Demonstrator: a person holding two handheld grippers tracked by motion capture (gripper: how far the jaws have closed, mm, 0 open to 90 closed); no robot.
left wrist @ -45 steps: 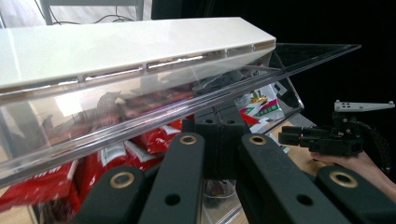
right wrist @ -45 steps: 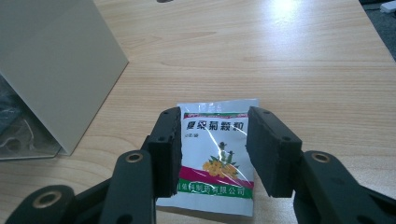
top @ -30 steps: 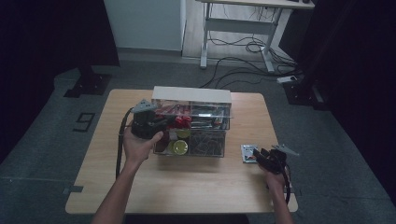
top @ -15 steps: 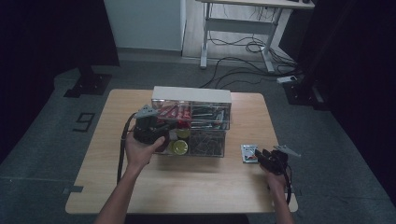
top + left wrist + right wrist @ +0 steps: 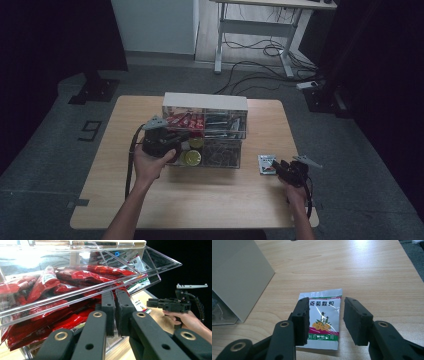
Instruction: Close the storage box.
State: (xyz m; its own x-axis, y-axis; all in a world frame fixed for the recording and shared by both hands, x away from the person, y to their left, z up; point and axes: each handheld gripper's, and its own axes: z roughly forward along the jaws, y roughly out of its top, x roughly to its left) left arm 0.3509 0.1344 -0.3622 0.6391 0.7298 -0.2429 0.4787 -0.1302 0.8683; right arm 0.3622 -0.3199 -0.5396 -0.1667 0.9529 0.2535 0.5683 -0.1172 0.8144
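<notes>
Between the earlier high-view frames and now, the left gripper [image 5: 181, 139] has shifted only slightly along the front of the clear drawer cabinet [image 5: 205, 131], and the right gripper [image 5: 276, 165] has kept its place by the packet.

Left hand [image 5: 148, 165]: the forearm enters from the bottom edge and angles up toward the cabinet. The hand wraps the gripper body from below, with the jaws pointing level at the upper left drawer [image 5: 75, 292]. That drawer is tilted open and packed with red sachets [image 5: 75, 277]. In the left gripper view the two black jaws stand almost together, with a thin slit between the pads, just under the drawer's clear front lip. The jaws have just eased apart a little. Whether the pads pinch the drawer's edge cannot be told; nothing is seen between them.

Right hand [image 5: 295, 192]: it rests near the table's right edge, forearm coming in from the bottom, gripper pointing left toward the cabinet. In the right gripper view the jaws stand about half apart, one on each side of a silver sachet [image 5: 323, 318] with green and red print. The sachet lies flat on the wooden table [image 5: 367, 270], to the right of the cabinet. The pads do not press on it.
</notes>
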